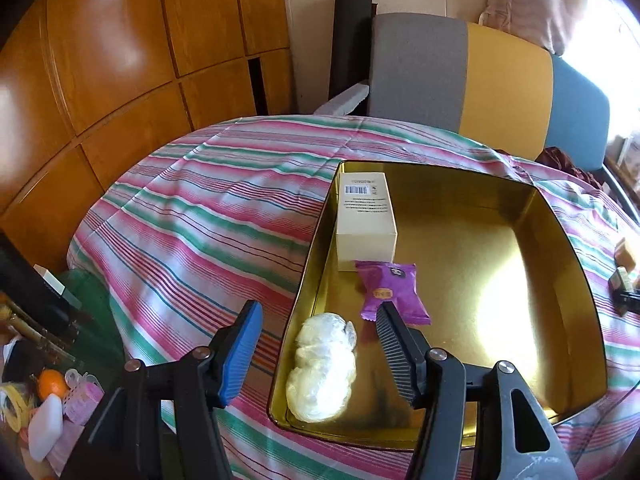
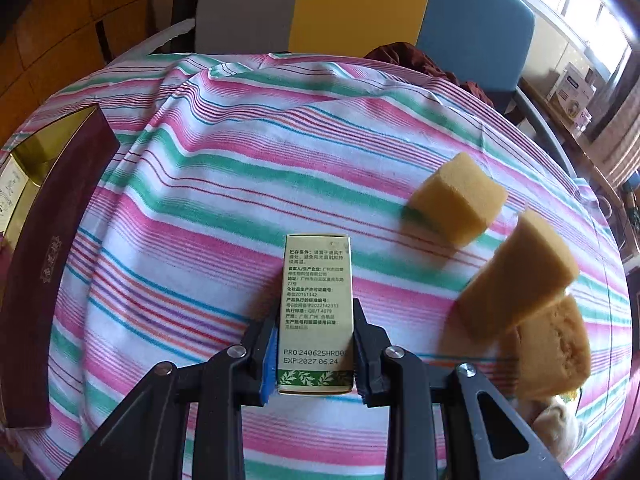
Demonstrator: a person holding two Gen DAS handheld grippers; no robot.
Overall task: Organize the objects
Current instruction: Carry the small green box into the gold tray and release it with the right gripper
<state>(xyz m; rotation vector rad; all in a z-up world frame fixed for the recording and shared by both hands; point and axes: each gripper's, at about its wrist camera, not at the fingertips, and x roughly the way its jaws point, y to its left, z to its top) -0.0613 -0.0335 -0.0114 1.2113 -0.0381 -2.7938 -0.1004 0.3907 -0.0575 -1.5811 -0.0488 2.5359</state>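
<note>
Green-printed carton point(image 2: 316, 312) pinched in right claw point(image 2: 315, 354), above the striped counter point(image 2: 224, 184), gold tin point(image 1: 460, 216) off left. Left claw point(image 1: 316, 344) gapes, gripping nothing, over white wrapped bundle point(image 1: 322, 372) lying in the tin. Risk: carton held near its base may pivot or slip; sponge blocks point(image 2: 456, 196) crowd close right.

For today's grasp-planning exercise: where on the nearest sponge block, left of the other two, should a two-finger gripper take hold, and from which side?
Grip the sponge block across its two long flat side faces, coming from above. It lies flat on the cloth, apart from the other sponges, so both sides look free. Squeeze gently; it is probably soft.
</note>
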